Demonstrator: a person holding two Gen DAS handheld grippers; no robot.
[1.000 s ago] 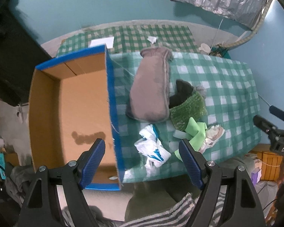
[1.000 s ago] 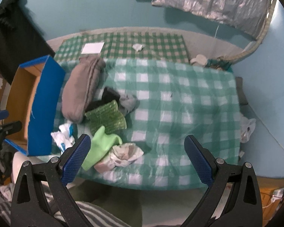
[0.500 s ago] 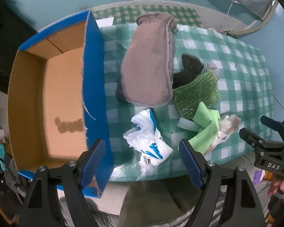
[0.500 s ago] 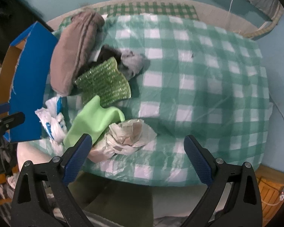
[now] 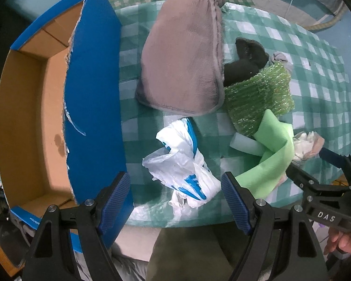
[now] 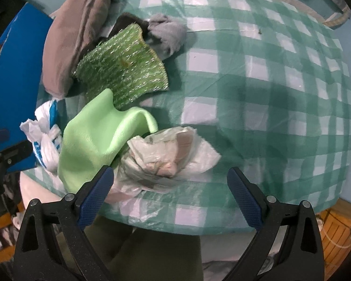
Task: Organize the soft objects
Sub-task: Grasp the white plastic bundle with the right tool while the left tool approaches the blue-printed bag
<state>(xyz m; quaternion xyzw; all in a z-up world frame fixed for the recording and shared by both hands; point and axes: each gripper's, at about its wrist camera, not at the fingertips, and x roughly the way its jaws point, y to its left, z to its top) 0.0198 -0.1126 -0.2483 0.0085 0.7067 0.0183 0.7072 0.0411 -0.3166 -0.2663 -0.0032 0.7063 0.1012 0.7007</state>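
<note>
Both empty: our left hand-held gripper [image 5: 175, 194] and right hand-held gripper [image 6: 170, 193] gape wide. White plastic bag [image 5: 182, 161] looks light, slippery; we'd pinch its bunched middle.

The only readable text is "DAS", in pale capitals on the black body of the right gripper [image 5: 325, 164] as seen from the left wrist camera. The blue print on the white plastic bag [image 5: 182, 164] is too crumpled to read.
</note>
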